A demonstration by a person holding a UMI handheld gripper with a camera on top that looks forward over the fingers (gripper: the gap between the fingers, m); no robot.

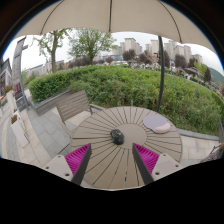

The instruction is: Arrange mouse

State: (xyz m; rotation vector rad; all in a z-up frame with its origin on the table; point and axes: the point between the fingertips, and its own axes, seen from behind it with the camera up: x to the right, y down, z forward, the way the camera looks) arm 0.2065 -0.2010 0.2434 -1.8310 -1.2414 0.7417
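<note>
From my remote station I log the following. The jaws [111,160] stand apart, with nothing held between them; the magenta pads [78,157] face each other across an open stretch of round slatted tabletop [100,135].

The mouse [117,136], a small dark object, rests on the tabletop ahead of the jaws, roughly on their centre line and clear of both fingers. It sits near the middle of the tabletop. To its right and slightly farther off lies a pale, flat, rounded mat [158,124], near the right far edge of the tabletop and apart from the mouse. I cannot tell what the mat is made of.

On the far left side of the tabletop stands a slatted wooden chair [72,104], its back facing me, just beside the tabletop rim. A large pale umbrella canopy [110,14] spreads overhead, and its dark pole [161,70] rises to the right beyond the tabletop.

The ground on the left is paved with stone slabs [38,130]. Beyond it runs a broad green hedge [120,84], with trees [90,42] and tall buildings [150,48] in the far distance under an overcast sky.
</note>
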